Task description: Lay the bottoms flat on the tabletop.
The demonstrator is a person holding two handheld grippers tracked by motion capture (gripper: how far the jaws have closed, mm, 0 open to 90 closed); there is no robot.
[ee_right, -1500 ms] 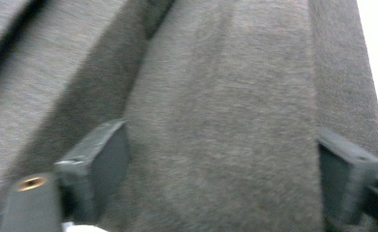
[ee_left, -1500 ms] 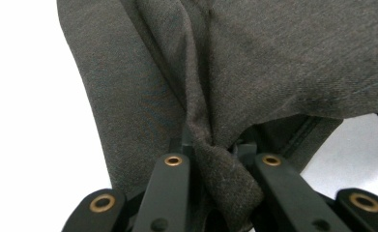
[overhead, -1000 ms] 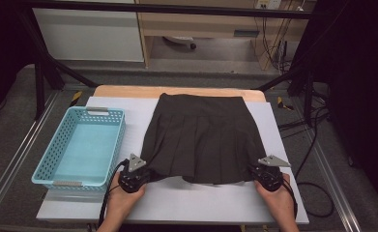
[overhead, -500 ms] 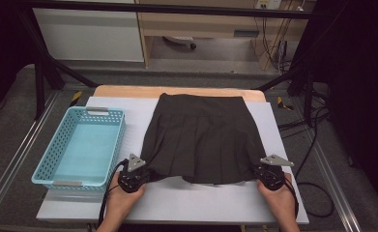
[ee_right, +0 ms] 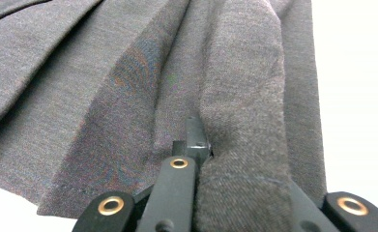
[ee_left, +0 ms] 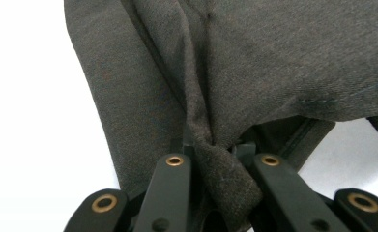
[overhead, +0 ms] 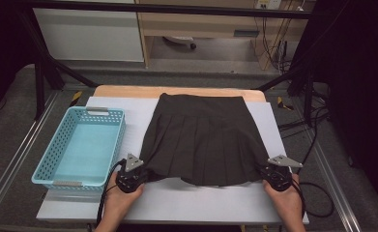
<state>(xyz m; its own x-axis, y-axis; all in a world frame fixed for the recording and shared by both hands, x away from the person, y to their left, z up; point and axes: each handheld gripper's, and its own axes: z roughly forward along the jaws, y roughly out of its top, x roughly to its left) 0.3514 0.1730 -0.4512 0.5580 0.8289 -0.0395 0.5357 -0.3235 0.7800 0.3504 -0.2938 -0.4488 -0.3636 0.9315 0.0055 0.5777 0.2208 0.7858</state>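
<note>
**Both grippers pinch the skirt's near hem**

At 7 o'clock the left gripper clamps the dark pleated skirt; at 5 o'clock the right gripper likewise. The skirt lies mid-table on a white sheet. A turquoise basket sits at 9 o'clock. Beyond lie a wooden table edge, grey floor and cabinets.

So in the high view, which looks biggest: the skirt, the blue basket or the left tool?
1. Skirt, a bit bigger than the basket.
2. Blue basket.
3. Left tool, smallest by far.
</note>
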